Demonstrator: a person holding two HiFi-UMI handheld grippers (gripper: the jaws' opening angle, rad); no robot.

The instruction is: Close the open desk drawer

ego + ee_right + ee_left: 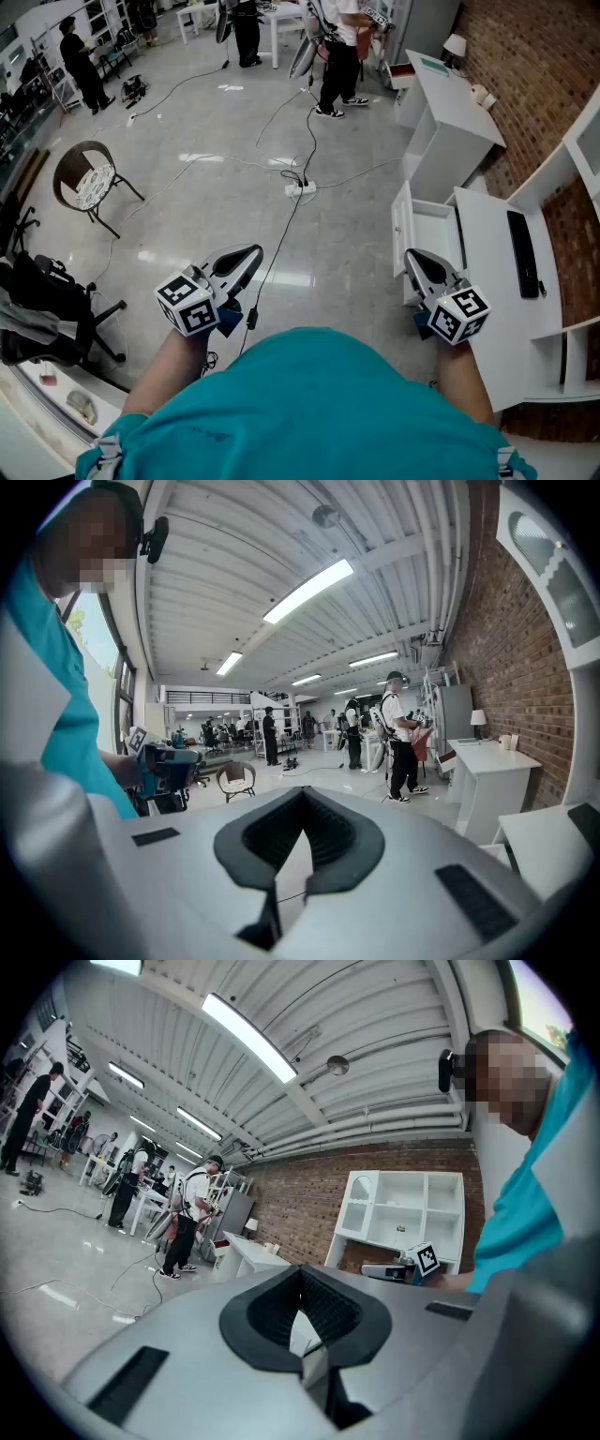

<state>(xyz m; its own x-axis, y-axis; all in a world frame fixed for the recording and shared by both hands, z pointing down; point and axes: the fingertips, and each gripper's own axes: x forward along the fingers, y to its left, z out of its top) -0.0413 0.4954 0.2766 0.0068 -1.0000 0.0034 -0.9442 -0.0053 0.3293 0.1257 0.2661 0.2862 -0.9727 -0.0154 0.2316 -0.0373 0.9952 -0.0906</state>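
The white desk (487, 281) stands at the right against a brick wall, and its drawer (427, 228) is pulled out toward the floor, showing an empty white inside. In the head view my right gripper (413, 254) is shut with nothing in it; it hovers just short of the drawer's near corner and points along its front. My left gripper (253, 251) is also shut and empty, held over the bare floor well to the left of the drawer. In the left gripper view its jaws (302, 1269) meet; the right gripper view shows the right gripper (302, 794) closed too.
A black keyboard (522, 253) lies on the desk top. A second white desk (450, 112) stands beyond it. Cables and a power strip (300, 187) run across the grey floor. A round chair (86, 180) and a black office chair (37, 300) stand at left. People (339, 52) stand far off.
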